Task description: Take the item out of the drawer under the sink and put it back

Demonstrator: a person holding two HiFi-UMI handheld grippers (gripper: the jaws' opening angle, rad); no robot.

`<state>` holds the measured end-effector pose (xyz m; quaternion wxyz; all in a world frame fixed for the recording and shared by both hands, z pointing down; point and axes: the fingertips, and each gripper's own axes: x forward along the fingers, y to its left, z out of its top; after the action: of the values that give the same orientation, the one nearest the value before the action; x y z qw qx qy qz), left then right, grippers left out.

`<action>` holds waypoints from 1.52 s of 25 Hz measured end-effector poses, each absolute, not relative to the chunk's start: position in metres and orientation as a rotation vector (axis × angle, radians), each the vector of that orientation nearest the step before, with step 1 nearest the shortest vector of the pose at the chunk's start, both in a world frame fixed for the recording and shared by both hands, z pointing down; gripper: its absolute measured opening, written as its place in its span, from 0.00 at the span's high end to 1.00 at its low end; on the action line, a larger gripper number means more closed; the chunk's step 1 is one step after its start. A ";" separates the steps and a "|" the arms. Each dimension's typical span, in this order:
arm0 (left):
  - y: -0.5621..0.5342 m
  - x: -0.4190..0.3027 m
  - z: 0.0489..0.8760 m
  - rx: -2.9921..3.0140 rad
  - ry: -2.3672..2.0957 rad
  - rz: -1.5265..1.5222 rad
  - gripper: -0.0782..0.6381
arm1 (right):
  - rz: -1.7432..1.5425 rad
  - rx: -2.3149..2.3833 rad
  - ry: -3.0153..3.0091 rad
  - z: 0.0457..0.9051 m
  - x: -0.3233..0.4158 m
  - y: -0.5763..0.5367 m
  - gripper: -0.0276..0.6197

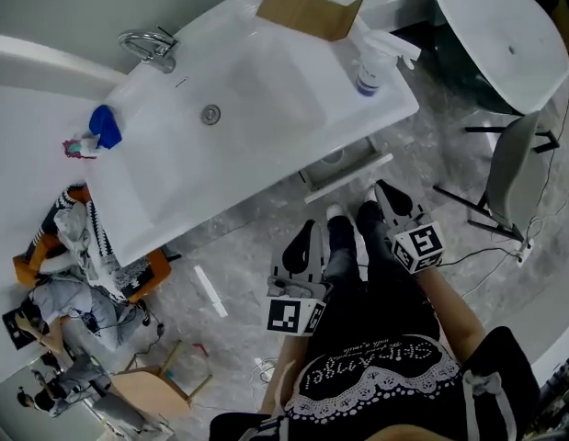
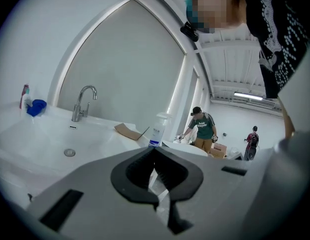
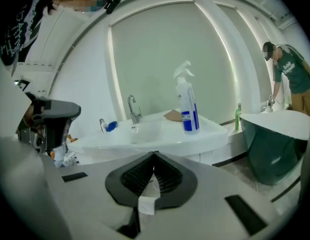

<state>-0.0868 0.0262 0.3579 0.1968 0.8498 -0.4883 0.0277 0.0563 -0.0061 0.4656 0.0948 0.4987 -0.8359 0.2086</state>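
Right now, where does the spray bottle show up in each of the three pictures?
Head view: the spray bottle is upper right of centre, at the sink's right end.
Left gripper view: the bottle is near the centre, beyond the basin.
Right gripper view: the bottle stands upright just right of centre.
Shared landmark: the faucet, left of the bottle in every view.

One sink (image 1: 266, 108), one spray bottle (image 1: 371, 62)

Mock bathroom set inside large hall. White sink (image 1: 266, 99) with chrome faucet (image 1: 151, 46), spray bottle (image 1: 371, 62), freestanding tub (image 1: 500, 35) alongside, marble-look floor (image 1: 238, 246). Beyond arched wall panel (image 2: 129, 69): high ceiling (image 2: 235, 69), strip light (image 2: 250, 97), other people (image 2: 202, 129), cardboard boxes (image 2: 220, 150).
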 end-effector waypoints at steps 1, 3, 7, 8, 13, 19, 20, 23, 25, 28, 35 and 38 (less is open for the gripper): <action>0.030 -0.088 0.351 2.383 -1.370 0.072 0.89 | 0.615 1.499 -2.491 0.453 0.058 -0.003 0.93; 0.033 -0.090 0.339 2.418 -1.379 0.075 0.89 | 0.589 1.528 -2.530 0.427 0.061 -0.005 0.93; 0.035 -0.091 0.311 2.489 -1.416 0.049 0.89 | 0.506 1.534 -2.611 0.384 0.061 -0.006 0.93; 0.037 -0.094 0.303 2.501 -1.427 0.038 0.89 | 0.487 1.531 -2.624 0.375 0.060 -0.003 0.93; 0.048 -0.102 0.269 2.535 -1.496 -0.053 0.89 | 0.397 1.510 -2.694 0.330 0.050 0.012 0.93; 0.064 -0.107 0.254 2.527 -1.554 -0.091 0.89 | 0.249 1.490 -2.766 0.282 0.042 0.032 0.93; 0.064 -0.108 0.255 2.527 -1.560 -0.093 0.89 | 0.237 1.485 -2.776 0.280 0.040 0.033 0.93; 0.062 -0.105 0.258 2.539 -1.566 -0.098 0.89 | 0.250 1.486 -2.803 0.279 0.035 0.037 0.93; 0.064 -0.102 0.261 2.531 -1.566 -0.111 0.89 | 0.260 1.477 -2.794 0.285 0.036 0.041 0.93; 0.068 -0.096 0.265 2.513 -1.557 -0.129 0.89 | 0.251 1.460 -2.772 0.291 0.040 0.047 0.93; 0.070 -0.076 0.278 2.496 -1.529 -0.087 0.89 | 0.274 1.385 -2.790 0.297 0.047 0.053 0.93; 0.068 -0.056 0.275 2.555 -1.479 -0.068 0.89 | 0.263 1.360 -2.796 0.295 0.055 0.053 0.93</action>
<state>-0.0559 0.0680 0.2755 0.0942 0.8613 -0.4987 -0.0229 0.0546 0.0534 0.2955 0.0108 0.4358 -0.8960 0.0844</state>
